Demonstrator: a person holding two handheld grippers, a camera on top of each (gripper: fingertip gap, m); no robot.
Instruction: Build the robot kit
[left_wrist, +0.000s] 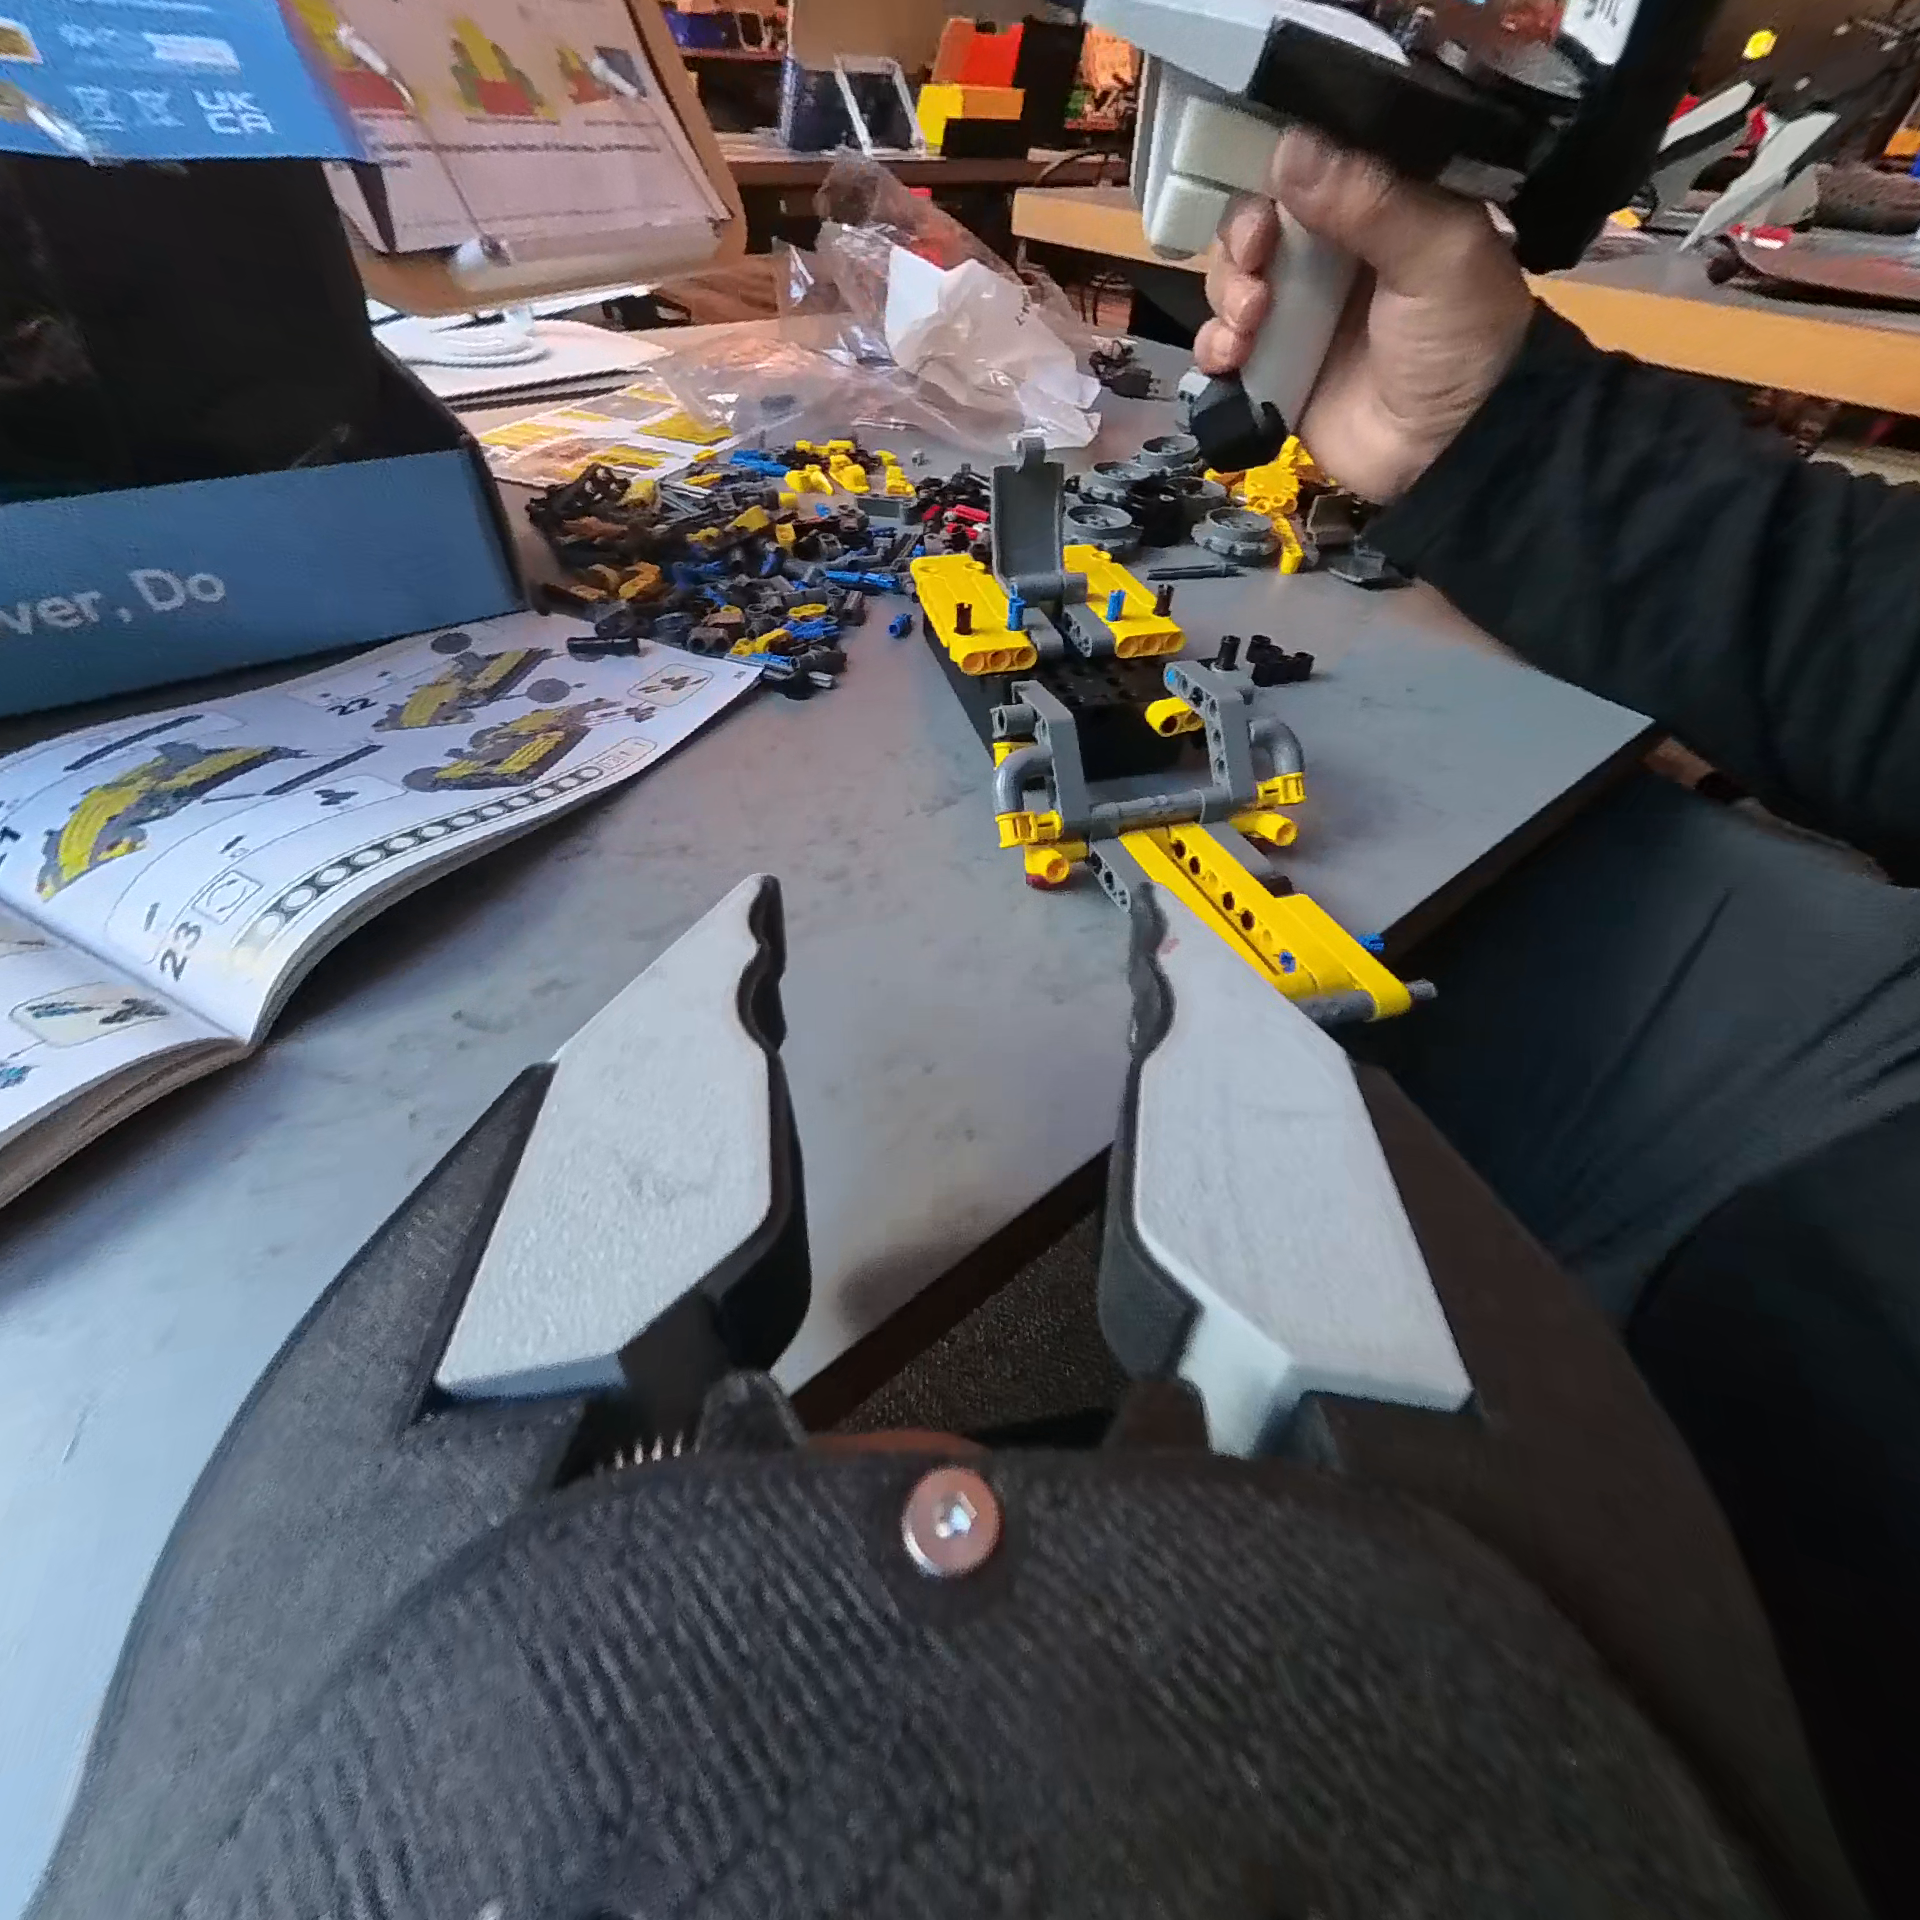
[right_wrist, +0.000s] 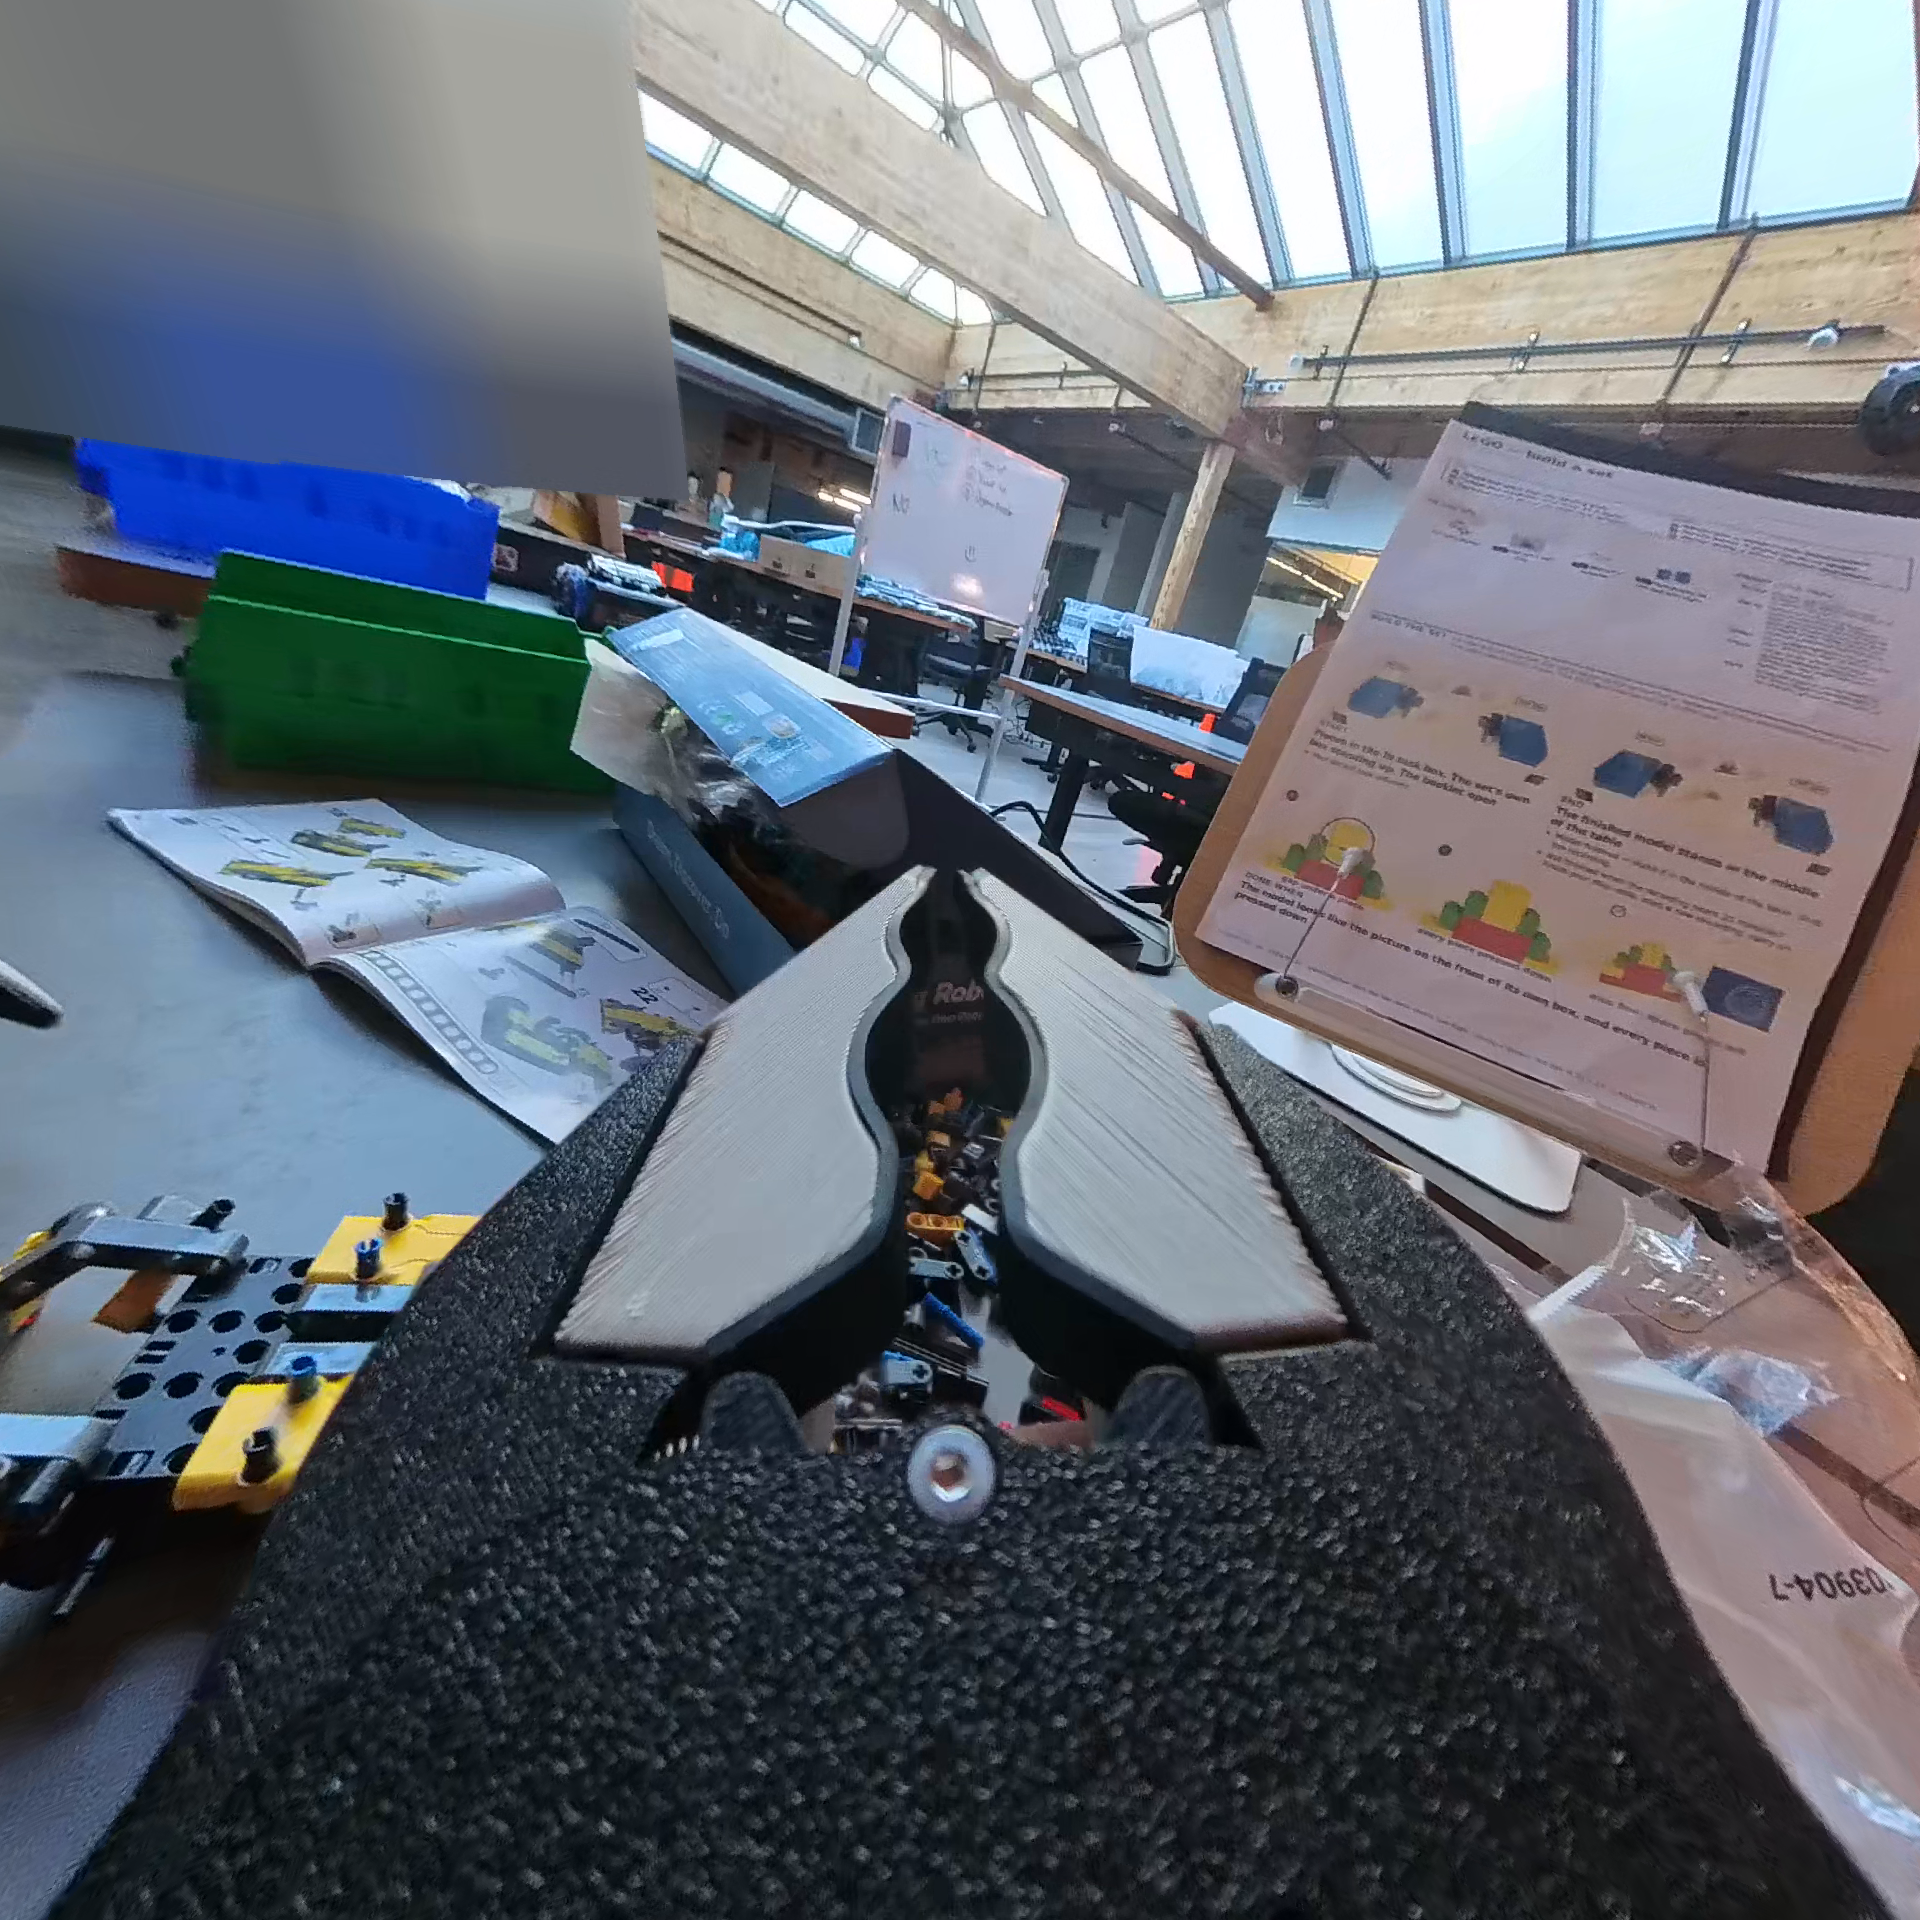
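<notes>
My left gripper is open and empty, low over the grey table near its front edge. Its right fingertip is close to the yellow beam at the near end of a part-built yellow, grey and black brick model. A hand holds my right gripper raised beyond the model. In the right wrist view my right gripper is shut with nothing between its tips. It hangs over a pile of small loose pieces, with the model at the lower left.
An open instruction booklet and a blue box lie on the left. Loose pieces, grey wheels and plastic bags lie behind the model. A sheet on a stand and green bins stand farther off. My right fingertips sit around 25 centimetres from my left ones.
</notes>
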